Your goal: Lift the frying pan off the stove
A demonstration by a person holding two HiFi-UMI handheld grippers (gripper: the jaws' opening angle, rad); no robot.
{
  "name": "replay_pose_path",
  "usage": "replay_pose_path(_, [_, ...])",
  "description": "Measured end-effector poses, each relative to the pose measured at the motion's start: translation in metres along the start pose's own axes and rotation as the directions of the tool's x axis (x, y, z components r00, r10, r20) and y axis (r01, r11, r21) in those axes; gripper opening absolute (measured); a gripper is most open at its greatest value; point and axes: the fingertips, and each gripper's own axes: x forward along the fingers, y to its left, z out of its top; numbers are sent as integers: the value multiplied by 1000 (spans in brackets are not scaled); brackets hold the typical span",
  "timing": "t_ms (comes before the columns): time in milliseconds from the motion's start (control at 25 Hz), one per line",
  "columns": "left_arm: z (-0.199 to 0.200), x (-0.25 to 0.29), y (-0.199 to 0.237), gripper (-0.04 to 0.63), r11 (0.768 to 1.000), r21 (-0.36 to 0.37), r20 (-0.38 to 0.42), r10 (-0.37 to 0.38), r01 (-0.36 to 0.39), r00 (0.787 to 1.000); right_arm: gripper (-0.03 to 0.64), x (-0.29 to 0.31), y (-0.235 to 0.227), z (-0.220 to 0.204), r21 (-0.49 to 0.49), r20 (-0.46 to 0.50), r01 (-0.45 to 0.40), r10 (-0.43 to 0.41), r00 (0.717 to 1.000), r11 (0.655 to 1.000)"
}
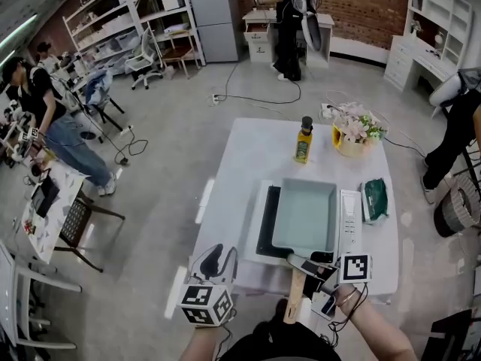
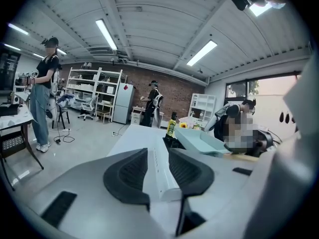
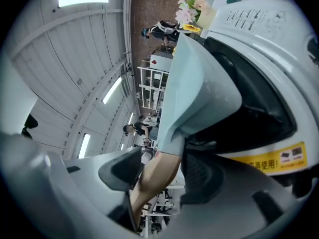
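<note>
A pale blue rectangular frying pan (image 1: pixel 304 216) sits on the black-topped stove (image 1: pixel 267 224) on the white table. Its wooden handle (image 1: pixel 294 295) points back toward me. My right gripper (image 1: pixel 308 264) is at the handle's root. In the right gripper view its jaws (image 3: pixel 159 176) stand wide with the handle (image 3: pixel 152 183) running between them, the pan (image 3: pixel 194 83) and stove (image 3: pixel 269 83) beyond. My left gripper (image 1: pixel 216 258) hovers by the table's front left corner, apart from the pan. Its jaws (image 2: pixel 158 176) are partly apart with a white bar-like edge in the gap; contact is unclear.
An oil bottle (image 1: pixel 304 141), a flower pot (image 1: pixel 353 134) and a green packet (image 1: pixel 375 198) stand on the table (image 1: pixel 248 149) behind and right of the stove. People stand at the left, back and right of the room. Cables lie on the floor.
</note>
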Motion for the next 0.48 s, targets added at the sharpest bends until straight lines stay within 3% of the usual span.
replay_pose_path(480, [-14,-16,-8,114,998,-58,-34,-35,33,999,211,21,-4,-4,15,-77,-5,6,997,1000])
